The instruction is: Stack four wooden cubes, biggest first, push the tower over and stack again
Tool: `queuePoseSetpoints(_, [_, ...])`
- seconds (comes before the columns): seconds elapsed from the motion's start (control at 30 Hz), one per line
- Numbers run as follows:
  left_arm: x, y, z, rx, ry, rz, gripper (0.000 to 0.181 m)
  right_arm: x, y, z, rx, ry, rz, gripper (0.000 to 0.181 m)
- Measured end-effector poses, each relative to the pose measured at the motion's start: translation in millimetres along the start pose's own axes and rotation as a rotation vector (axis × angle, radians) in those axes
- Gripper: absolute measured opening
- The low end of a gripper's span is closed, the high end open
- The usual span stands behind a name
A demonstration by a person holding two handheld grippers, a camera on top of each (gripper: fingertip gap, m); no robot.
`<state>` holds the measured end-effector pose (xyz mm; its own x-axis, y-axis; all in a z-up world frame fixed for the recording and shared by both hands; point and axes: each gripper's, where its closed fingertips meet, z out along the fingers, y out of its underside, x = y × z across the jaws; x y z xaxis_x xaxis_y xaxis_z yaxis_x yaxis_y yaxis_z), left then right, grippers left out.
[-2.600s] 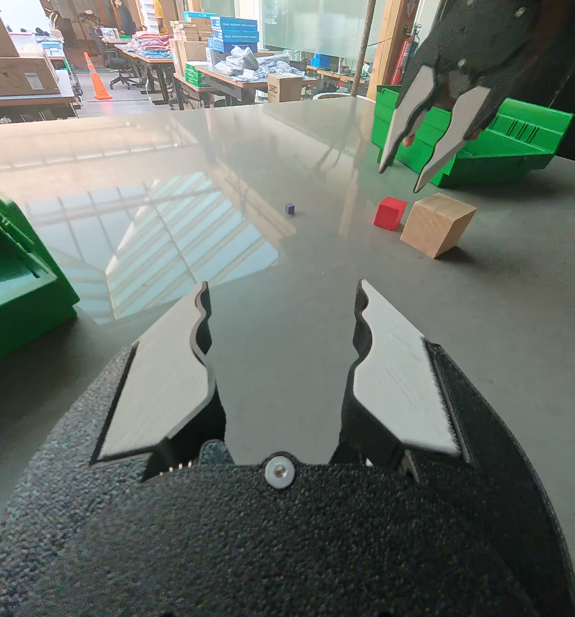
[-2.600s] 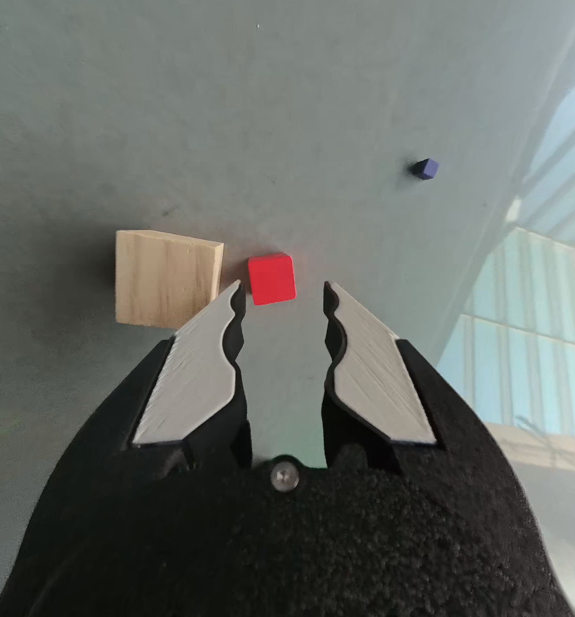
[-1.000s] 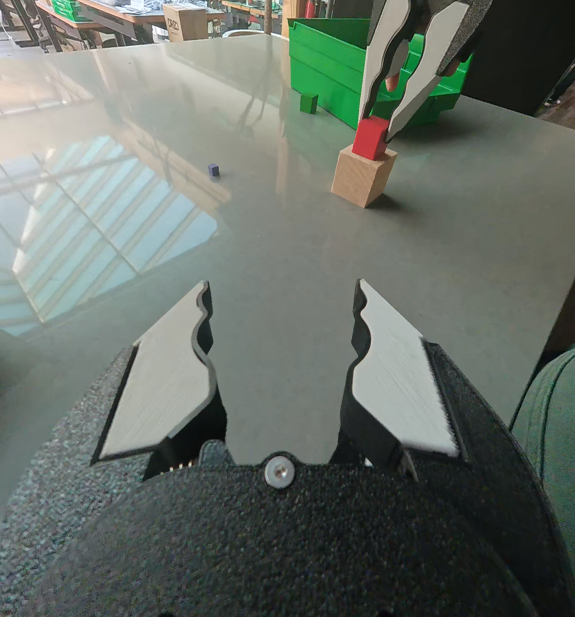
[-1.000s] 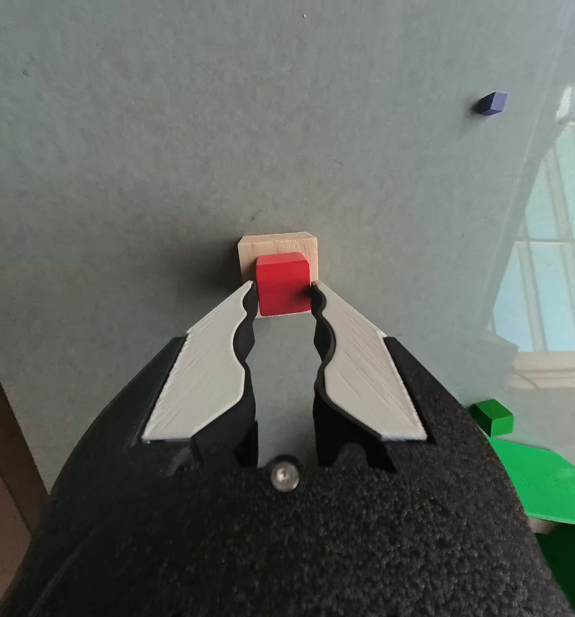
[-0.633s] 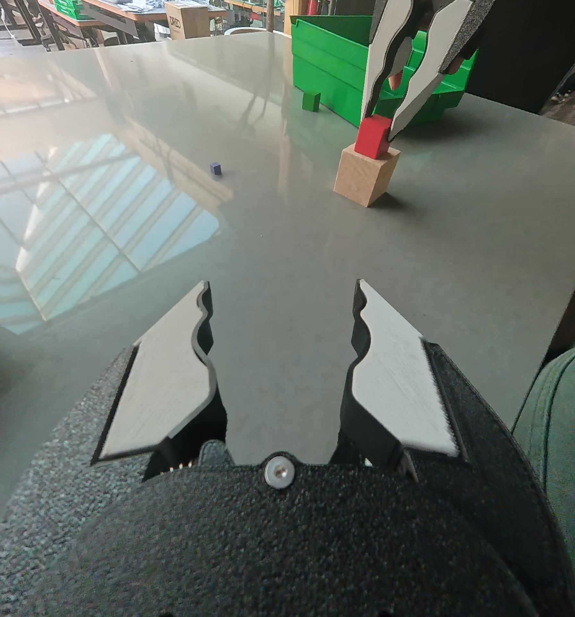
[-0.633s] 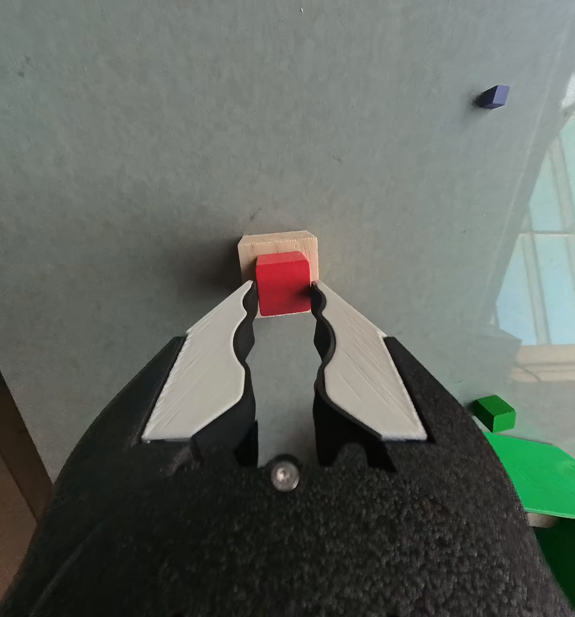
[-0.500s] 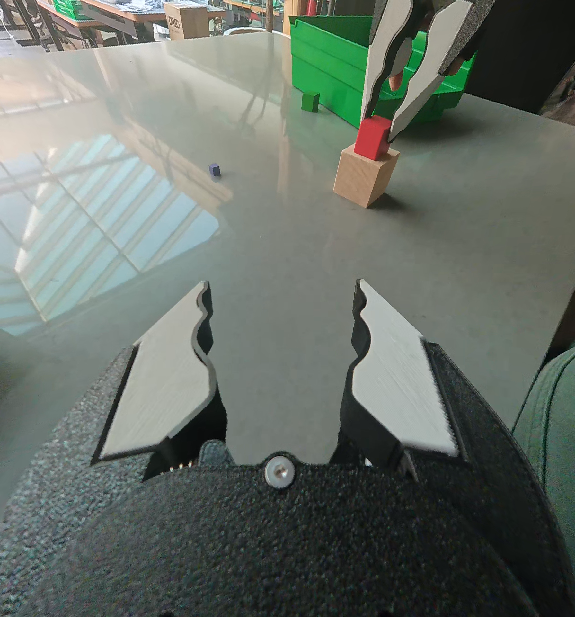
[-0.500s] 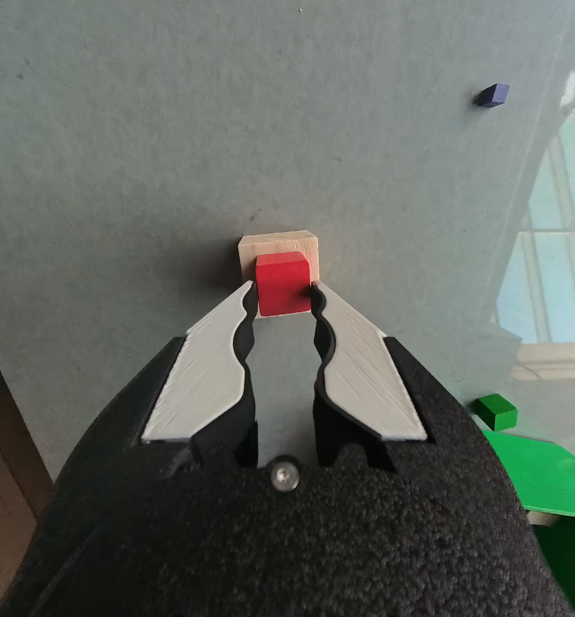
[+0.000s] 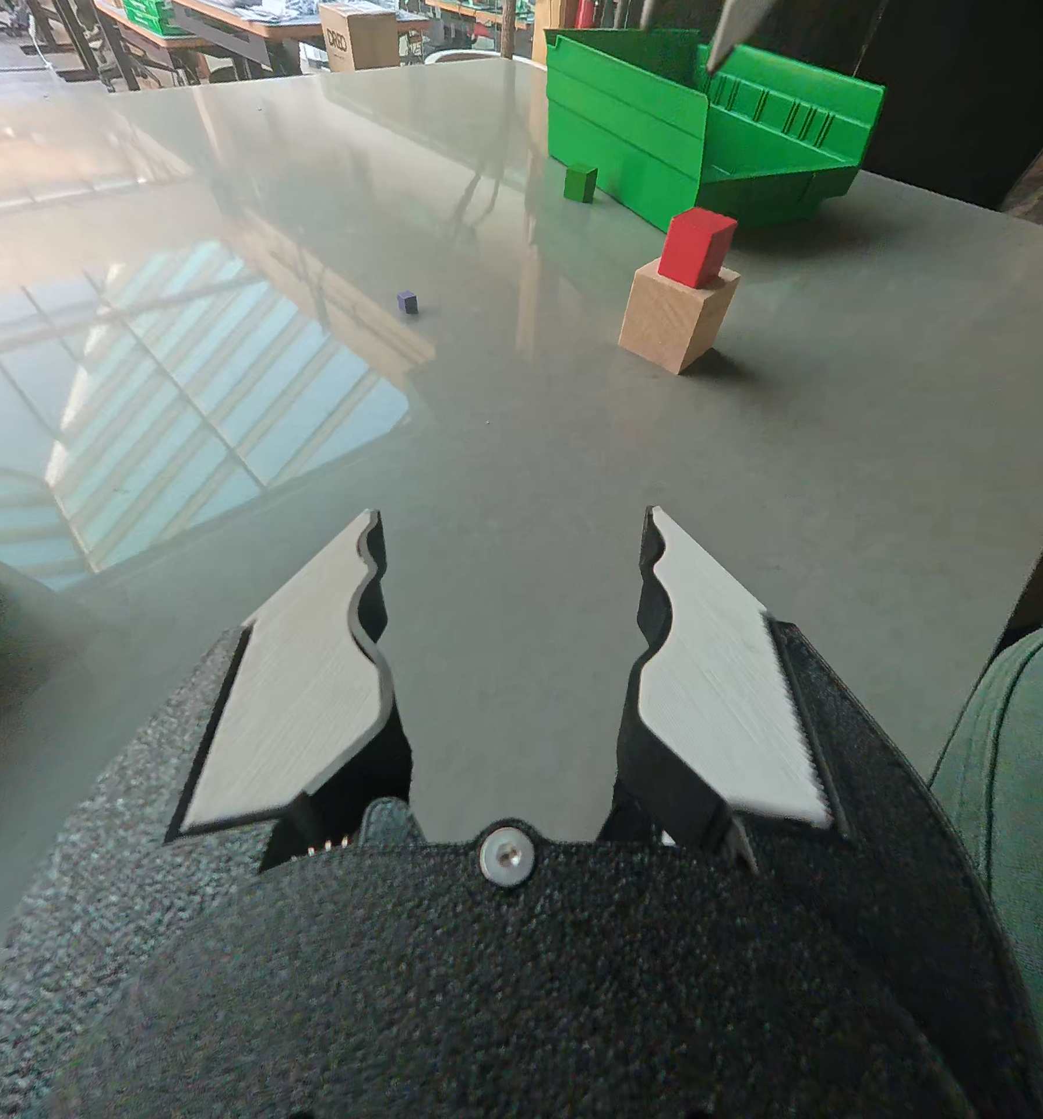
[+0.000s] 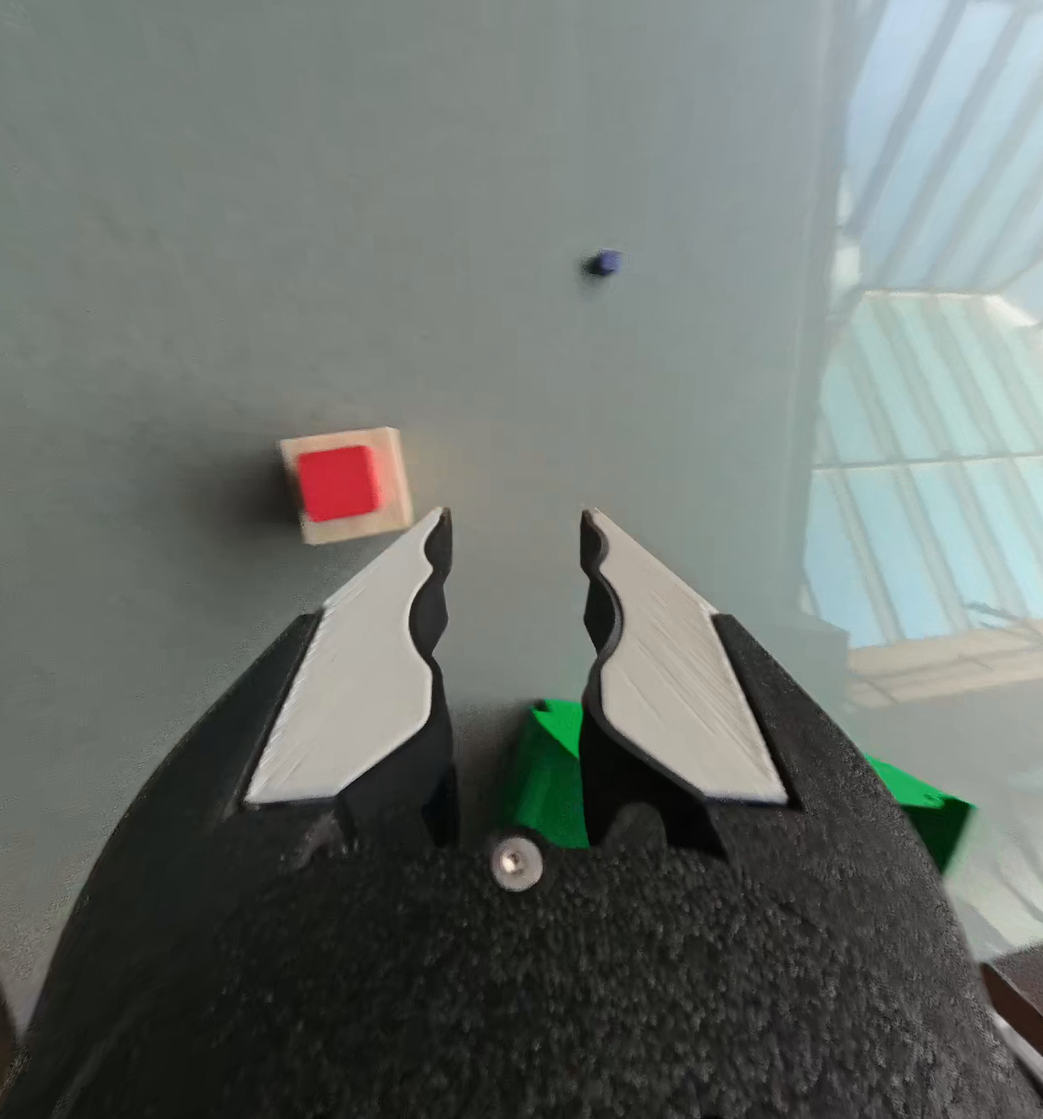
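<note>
A small red cube (image 9: 696,247) rests on top of a larger wooden cube (image 9: 676,324) on the grey table (image 9: 507,424). From above, the red cube (image 10: 338,483) sits on the wooden cube (image 10: 349,484). My right gripper (image 10: 514,519) is open and empty, raised above the table to the right of the stack. Only its fingertips (image 9: 726,36) show at the top of the left wrist view. My left gripper (image 9: 510,521) is open and empty, low over the near part of the table.
A green bin (image 9: 707,133) stands behind the stack, with a small green cube (image 9: 579,181) by its left end. A tiny blue cube (image 9: 407,301) lies mid-table, and it also shows in the right wrist view (image 10: 605,263). The table edge and a green-clad knee (image 9: 1027,787) are at right. Some 30 centimetres of space lies between my two pairs of fingers. The left gripper is farther from the wooden cube (image 10: 349,484), some 25 centimetres, than the right, some 7 centimetres. The left camera catches it too, in the left wrist view (image 9: 703,220).
My right gripper has opened, let go of the red cube on the wooden cube, and lifted up and away. The left gripper has barely moved.
</note>
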<state>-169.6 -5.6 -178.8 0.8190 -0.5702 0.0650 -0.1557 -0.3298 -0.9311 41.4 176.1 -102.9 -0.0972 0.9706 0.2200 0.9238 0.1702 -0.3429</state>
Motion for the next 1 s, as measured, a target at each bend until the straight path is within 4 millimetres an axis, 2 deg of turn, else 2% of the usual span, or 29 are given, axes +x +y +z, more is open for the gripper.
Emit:
queuePoseSetpoints(0.1, [-2,-1,-1,0.008,-0.008,-0.006,0.084,47,22,2,-0.053,0.097,-0.024,0.038])
queuePoseSetpoints(0.2, [-4,0,-2,0.012,-0.017,-0.012,0.084,85,61,17,-0.162,0.139,-0.042,0.036])
queuePoseSetpoints(0.37, [-8,4,-2,0.009,-0.043,-0.028,0.084,121,139,46,-0.435,0.090,-0.079,0.036])
queuePoseSetpoints(0.5, [-13,4,0,0.007,-0.065,-0.049,0.083,143,175,62,-0.587,0.044,-0.097,0.035])
queuePoseSetpoints(0.57, [-14,2,3,0.012,-0.068,-0.062,0.082,153,171,72,-0.588,0.032,-0.102,0.038])
queuePoseSetpoints(0.63, [-15,1,7,0.011,-0.071,-0.066,0.082,157,176,80,-0.662,0.000,-0.137,0.038])
queuePoseSetpoints(0.8, [-19,-2,14,0.011,-0.077,-0.074,0.082,151,199,99,-0.864,-0.109,-0.205,0.043])
queuePoseSetpoints(0.9, [-21,-2,15,0.013,-0.079,-0.083,0.081,150,209,106,-0.922,-0.111,-0.224,0.027])
queuePoseSetpoints(0.97, [-22,-2,15,0.011,-0.077,-0.085,0.081,144,201,109,-0.885,-0.124,-0.170,0.027])
queuePoseSetpoints(1.0, [-22,-1,14,0.008,-0.076,-0.084,0.081,136,188,112,-0.825,-0.140,-0.115,0.027])
